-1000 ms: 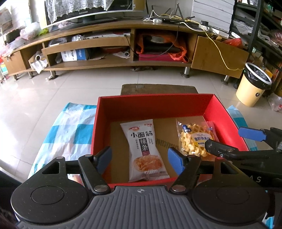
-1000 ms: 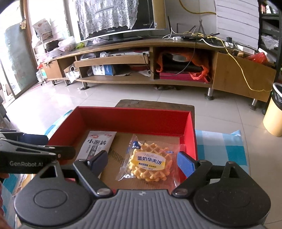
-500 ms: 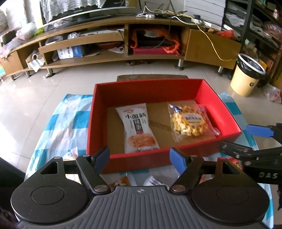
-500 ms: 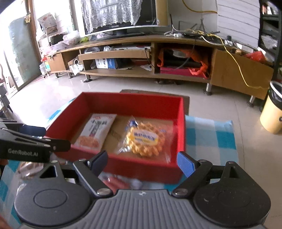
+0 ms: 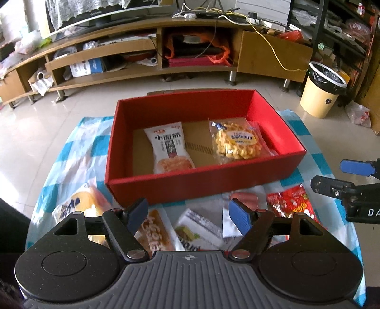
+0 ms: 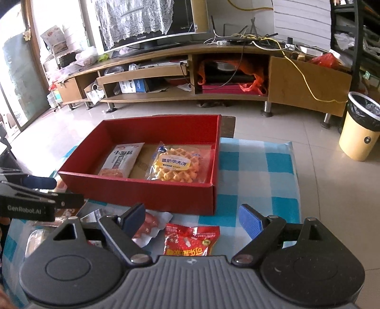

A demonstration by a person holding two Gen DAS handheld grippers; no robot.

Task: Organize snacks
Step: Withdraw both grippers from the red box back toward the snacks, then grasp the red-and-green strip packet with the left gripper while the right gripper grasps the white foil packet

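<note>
Snack packets lie loose on checked cloth, lower left to lower right of left wrist view, before red box. Left gripper jaws apart, just been opening, nothing between. Box centre: noodle-strip bag, waffle pack. Right gripper jaws apart over red packet.

Wooden TV stand w/ TV (lace-draped); cream bin at right on tiled floor.
</note>
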